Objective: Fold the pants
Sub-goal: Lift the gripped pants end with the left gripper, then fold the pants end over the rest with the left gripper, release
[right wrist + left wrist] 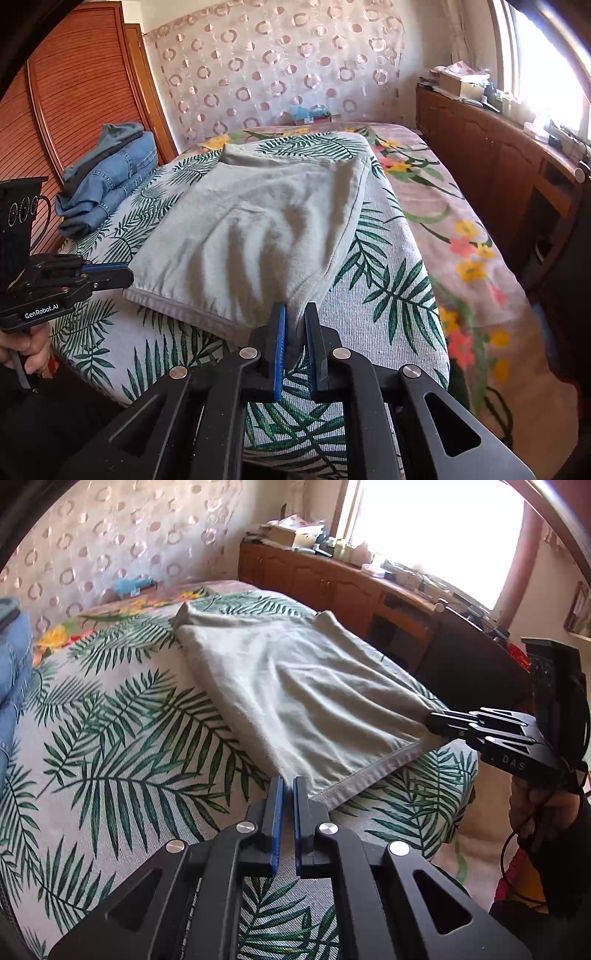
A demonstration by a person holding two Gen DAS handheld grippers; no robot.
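Pale grey-green pants [295,686] lie flat on the palm-leaf bedspread [122,760], hem edge nearest me; they also show in the right wrist view [258,229]. My left gripper [289,786] is shut on the near left corner of the hem. In the right wrist view it shows at the left [127,275], clamped on that corner. My right gripper [294,314] is shut on the near right corner of the hem, cloth bunched between its blue pads [281,332]. In the left wrist view it shows at the right [430,720], gripping that corner.
A stack of folded jeans and dark garments [107,177] sits at the bed's left side by a wooden wardrobe [74,92]. A wooden cabinet [332,579] with clutter runs under the bright window on the right. A floral blanket [461,240] covers the bed's right side.
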